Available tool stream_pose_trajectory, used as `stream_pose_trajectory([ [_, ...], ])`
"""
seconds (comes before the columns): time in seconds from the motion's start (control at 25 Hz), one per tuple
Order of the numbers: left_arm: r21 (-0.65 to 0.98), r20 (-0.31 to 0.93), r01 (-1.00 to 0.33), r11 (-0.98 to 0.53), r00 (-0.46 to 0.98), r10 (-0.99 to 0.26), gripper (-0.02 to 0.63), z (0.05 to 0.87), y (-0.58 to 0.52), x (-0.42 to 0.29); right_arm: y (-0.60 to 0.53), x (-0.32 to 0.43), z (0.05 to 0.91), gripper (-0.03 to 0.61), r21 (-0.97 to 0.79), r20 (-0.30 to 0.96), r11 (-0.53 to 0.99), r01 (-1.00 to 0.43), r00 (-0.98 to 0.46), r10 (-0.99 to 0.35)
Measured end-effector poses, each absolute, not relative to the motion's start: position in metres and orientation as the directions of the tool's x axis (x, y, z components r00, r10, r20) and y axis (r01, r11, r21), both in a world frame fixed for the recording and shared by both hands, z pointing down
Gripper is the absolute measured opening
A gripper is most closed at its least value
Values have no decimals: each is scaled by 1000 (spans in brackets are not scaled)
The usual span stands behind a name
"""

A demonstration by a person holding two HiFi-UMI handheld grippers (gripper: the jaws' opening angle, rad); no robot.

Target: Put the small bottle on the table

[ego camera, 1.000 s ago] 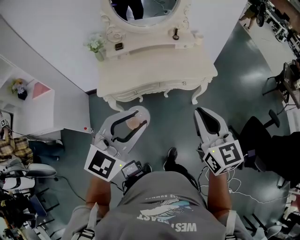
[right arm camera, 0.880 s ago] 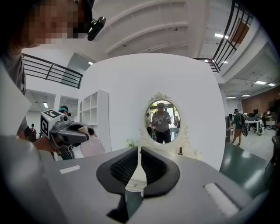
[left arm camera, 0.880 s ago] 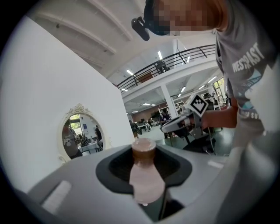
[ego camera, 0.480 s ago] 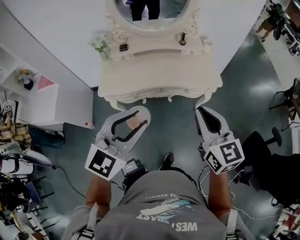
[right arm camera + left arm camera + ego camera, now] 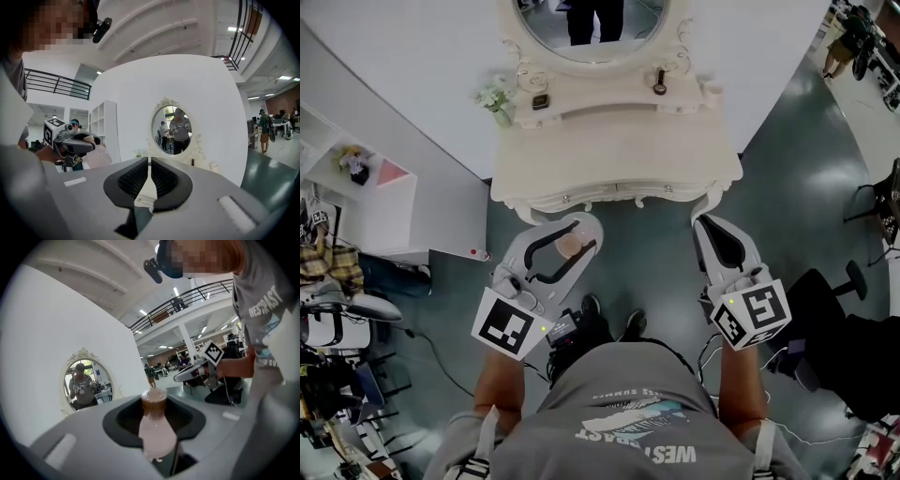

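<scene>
Small bottle in the grip, not yet on the desk.

The left hand-held gripper (image 5: 570, 232), at lower centre-left of the head view, is clamped on the small bottle (image 5: 154, 427), pale pink with a brown cap. It holds the bottle above the floor (image 5: 647, 244), just short of the white desk (image 5: 609, 141) at upper centre. The right hand-held gripper (image 5: 712, 230) is closed with nothing between its jaws. The pick-up looks done; reaching over the desk top, standing the bottle on a bare part below the mirror (image 5: 591, 19) and letting go are left.
</scene>
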State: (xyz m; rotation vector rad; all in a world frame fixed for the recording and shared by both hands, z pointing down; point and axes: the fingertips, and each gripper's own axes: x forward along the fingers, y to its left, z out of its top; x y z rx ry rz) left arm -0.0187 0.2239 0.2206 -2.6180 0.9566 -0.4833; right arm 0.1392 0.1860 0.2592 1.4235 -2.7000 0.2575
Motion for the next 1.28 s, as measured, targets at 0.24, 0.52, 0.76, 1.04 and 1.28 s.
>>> stream_pose_trajectory([
  [0.24, -380, 215, -527, -760, 749, -627, 129, 228, 196, -7, 170, 150, 269, 23, -122, 168, 516, -848, -530, -831],
  [0.52, -371, 187, -473, -799, 805, -563, 129, 224, 150, -1, 140, 151, 265, 21, -107, 181, 458, -882, -471, -864],
  [0.76, -376, 176, -421, -825, 842, -510, 129, 218, 113, -6, 112, 141, 257, 21, -100, 181, 409, -907, -421, -889],
  [1.04, -369, 169, -380, -848, 870, -464, 129, 217, 71, -22, 83, 127, 258, 21, -96, 195, 353, -931, -366, -910],
  [1.28, -365, 145, -361, -858, 889, -435, 129, 218, 41, -43, 59, 107, 259, 21, -75, 212, 322, -944, -330, -920],
])
